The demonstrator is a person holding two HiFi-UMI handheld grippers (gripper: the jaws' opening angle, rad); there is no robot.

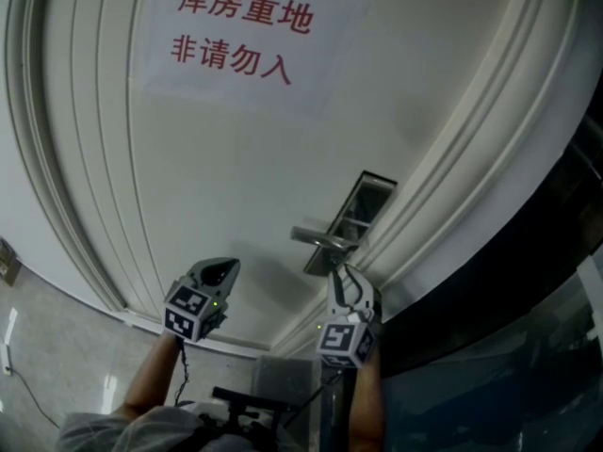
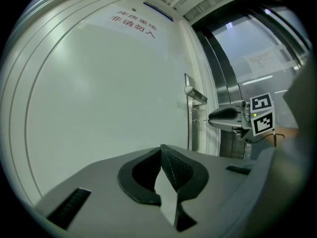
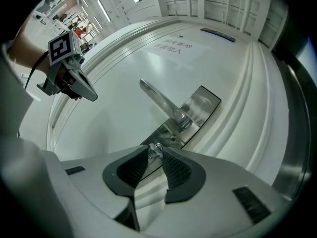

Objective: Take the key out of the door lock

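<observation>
Right gripper view: shows the right gripper (image 3: pixel 156 152) spread, fingertips either side of the key (image 3: pixel 156 147) — not clamped on it. Finds the key at the lower end of the lock plate (image 3: pixel 200 105), beneath the lever handle (image 3: pixel 161 99), close to the door (image 3: pixel 114 78) edge and ribbed frame (image 3: pixel 247 113). Leaves bare panel toward the left gripper (image 2: pixel 161 151) — pressed together, empty, well apart.

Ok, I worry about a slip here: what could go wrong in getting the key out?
1. The right gripper's jaws stand apart with only the key's head at their tips; a shallow close may slip off it.
2. The handle sits close by the key; a skewed pull could knock it.
3. A pull off the key's line might bind it in the lock plate.
</observation>
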